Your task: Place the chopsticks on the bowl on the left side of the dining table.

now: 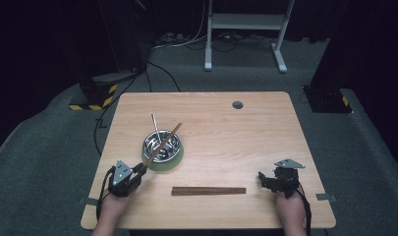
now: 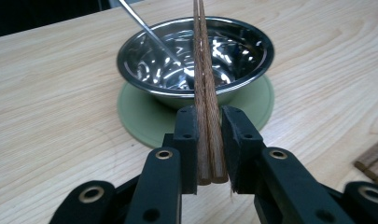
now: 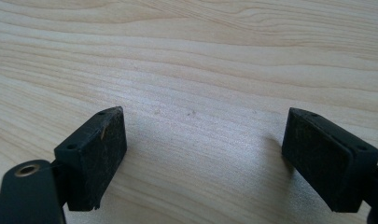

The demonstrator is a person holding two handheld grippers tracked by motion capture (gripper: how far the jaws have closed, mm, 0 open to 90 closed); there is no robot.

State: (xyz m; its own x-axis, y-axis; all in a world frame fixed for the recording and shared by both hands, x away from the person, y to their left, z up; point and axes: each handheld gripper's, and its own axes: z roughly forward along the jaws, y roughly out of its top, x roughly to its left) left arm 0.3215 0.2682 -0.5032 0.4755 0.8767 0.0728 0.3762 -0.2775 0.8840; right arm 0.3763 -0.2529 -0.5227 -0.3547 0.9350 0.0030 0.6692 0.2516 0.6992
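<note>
Chopsticks, brown wooden pair (image 2: 206, 93), clenched in left tool (image 2: 209, 140), point lengthwise over steel bowl (image 2: 144, 46); right tool (image 3: 205, 154) released.

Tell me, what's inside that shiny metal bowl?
A metal spoon leans in the bowl. The chopsticks held above cross it and cover a strip of the bottom; the rest looks bare.

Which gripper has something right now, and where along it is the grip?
The left gripper is shut on a pair of chopsticks near their close end; the far ends reach over the bowl. The right gripper is open, holding nothing.
</note>
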